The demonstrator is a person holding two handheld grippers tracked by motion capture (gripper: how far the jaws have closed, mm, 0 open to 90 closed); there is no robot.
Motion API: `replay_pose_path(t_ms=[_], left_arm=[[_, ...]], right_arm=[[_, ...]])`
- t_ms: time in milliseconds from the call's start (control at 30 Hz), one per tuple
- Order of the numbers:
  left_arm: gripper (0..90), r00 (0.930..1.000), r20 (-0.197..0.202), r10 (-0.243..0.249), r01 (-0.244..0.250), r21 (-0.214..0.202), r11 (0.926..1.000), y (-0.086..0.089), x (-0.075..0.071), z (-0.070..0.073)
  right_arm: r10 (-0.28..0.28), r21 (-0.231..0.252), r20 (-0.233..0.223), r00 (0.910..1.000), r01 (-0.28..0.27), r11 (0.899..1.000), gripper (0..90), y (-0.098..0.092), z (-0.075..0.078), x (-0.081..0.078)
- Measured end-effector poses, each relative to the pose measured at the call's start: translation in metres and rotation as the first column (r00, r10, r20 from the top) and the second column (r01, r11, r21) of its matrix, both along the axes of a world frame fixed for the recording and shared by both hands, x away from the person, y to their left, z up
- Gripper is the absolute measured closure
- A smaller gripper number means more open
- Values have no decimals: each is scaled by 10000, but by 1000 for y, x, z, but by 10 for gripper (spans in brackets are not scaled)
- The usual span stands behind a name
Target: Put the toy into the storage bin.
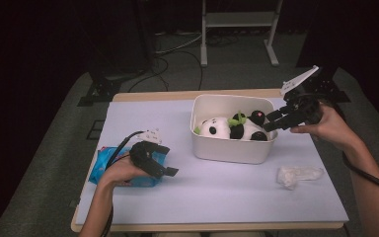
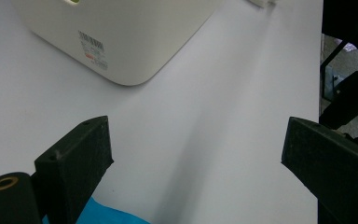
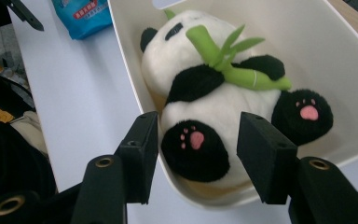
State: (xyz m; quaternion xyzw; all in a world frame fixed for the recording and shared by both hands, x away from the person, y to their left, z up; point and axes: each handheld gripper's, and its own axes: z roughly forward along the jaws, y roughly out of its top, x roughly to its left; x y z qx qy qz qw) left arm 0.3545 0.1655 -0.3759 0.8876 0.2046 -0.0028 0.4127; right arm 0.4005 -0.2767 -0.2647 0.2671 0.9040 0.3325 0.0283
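Note:
A plush panda (image 1: 227, 127) holding green bamboo lies on its back inside a white plastic bin (image 1: 232, 148) at the middle of the table. My right gripper (image 1: 269, 122) hovers at the bin's right end, open. In the right gripper view, the panda (image 3: 214, 102) lies past my right gripper (image 3: 198, 154), one black foot showing in the gap and the jaws clear of it. My left gripper (image 1: 168, 170) rests at the table's left over a blue packet (image 1: 103, 168), open and holding nothing. The left gripper view has my left gripper (image 2: 196, 154) over bare tabletop.
A crumpled clear plastic bag (image 1: 296, 175) lies near the front right. The pale table top (image 1: 217, 197) has free room in front of the bin. The bin's corner (image 2: 121, 42) shows ahead of the left gripper, and the blue packet (image 3: 86, 16) beyond the bin.

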Motion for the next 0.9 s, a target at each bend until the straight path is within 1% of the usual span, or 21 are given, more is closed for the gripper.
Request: replay_pose_path(t_ms=[200,367,400,600,900], left_arm=[[75,10000,77,-38,38,7,10000,0,0,1],[75,9999,112,-4,4,-18,10000,0,0,1],[75,9999,106,-25,25,-15,10000,0,0,1],[75,10000,99,-10,11,-32,10000,0,0,1],[75,9999,133,-11,12,-41,10000,1,0,1]], right_arm=[[-243,83,-26,9997,243,9997,471,-14,-5,-8],[-405,128,-119,9991,407,9991,467,-22,-11,-13],[-438,198,-164,9989,441,9988,467,-24,-12,-14],[-605,229,-212,9979,610,9979,467,-32,-19,-20],[-800,340,-474,9957,816,9961,467,-41,-32,-27]])
